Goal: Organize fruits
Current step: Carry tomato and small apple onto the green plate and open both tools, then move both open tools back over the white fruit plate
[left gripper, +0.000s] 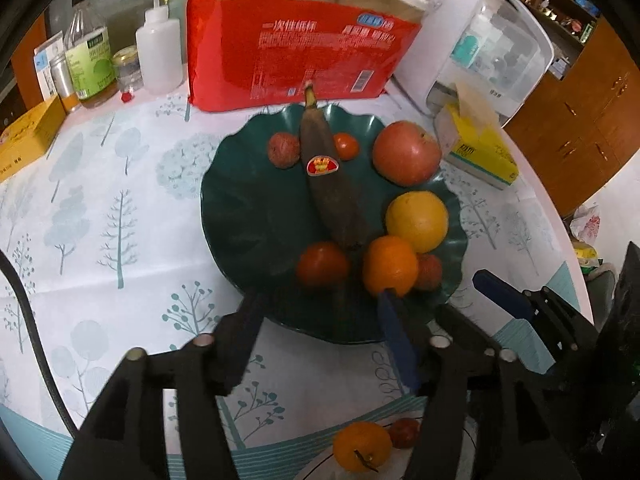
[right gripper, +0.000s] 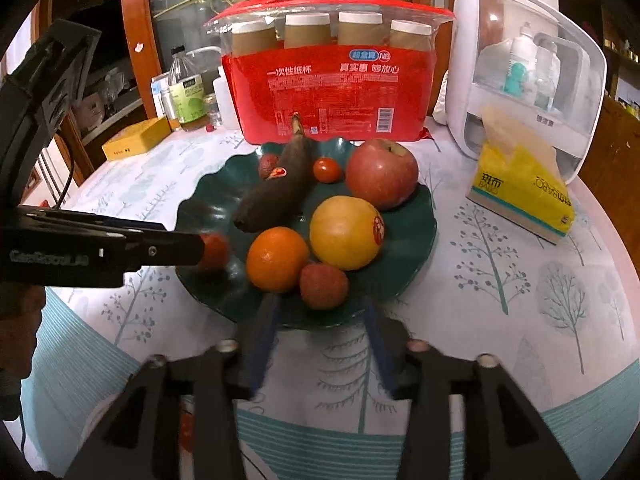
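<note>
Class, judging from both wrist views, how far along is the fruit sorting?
Done: a mandarin and a lychee lie on the white plate. In hand: nothing; left gripper and right gripper open. Left: eight fruits on the green plate.

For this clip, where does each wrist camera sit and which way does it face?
Left wrist: on the left hand-held gripper, angled down at the green plate from its near left; own open fingers show, right hand-held gripper at right.
Right wrist: on the right hand-held gripper, facing the plate's near edge; own open fingers show, left hand-held gripper at left.
Shared: plate, dark banana, apple, red cup pack.
</note>
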A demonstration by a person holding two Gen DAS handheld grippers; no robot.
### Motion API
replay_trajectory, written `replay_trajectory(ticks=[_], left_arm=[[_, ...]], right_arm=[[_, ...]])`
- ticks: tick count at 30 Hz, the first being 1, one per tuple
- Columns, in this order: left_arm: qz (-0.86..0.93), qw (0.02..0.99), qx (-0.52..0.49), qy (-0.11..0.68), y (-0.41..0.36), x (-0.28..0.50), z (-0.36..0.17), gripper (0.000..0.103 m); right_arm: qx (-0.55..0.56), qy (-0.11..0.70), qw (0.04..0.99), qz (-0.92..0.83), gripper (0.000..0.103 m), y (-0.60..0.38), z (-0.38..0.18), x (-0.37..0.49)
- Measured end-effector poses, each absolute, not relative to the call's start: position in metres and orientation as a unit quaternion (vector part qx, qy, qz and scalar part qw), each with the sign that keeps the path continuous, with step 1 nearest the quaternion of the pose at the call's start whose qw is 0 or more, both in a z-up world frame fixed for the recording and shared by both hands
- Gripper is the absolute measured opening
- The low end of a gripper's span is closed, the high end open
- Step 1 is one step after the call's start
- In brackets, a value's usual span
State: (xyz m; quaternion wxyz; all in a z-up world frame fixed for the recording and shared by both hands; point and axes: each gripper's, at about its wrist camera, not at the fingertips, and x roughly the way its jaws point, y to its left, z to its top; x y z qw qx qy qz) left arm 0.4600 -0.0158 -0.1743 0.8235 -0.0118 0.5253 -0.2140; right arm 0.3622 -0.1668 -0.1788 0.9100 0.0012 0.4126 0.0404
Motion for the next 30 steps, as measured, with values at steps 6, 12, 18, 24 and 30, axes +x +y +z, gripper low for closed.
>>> replay_trajectory(ticks=[6,12,18,24,30], left_arm=[[-0.207,0.826,-0.019,0.524,-0.005,0.454,-0.158,0.07],[-0.197,0.825,-0.014,0.53,0.002,0.441,-0.149,0.077],[-0.194,0.817,-0.013,0.543,0.01,0.419,-0.146,0.078],[-0.198,0.805,-0.018,0.558,0.014,0.405,-0.146,0.078],[-0.196,0.8,0.0,0.568,0.016,0.399,-0.146,0.078]], right_arm=[[0.006,0.41,0.911,0.036,0.053,-0.164,-0.171,0.358],[0.015,0.402,0.915,0.039,0.06,-0.161,-0.16,0.348],[0.024,0.399,0.915,0.051,0.061,-0.157,-0.15,0.332],[0.022,0.405,0.912,0.057,0.065,-0.148,-0.148,0.307],[0.029,0.416,0.907,0.057,0.066,-0.133,-0.153,0.283]])
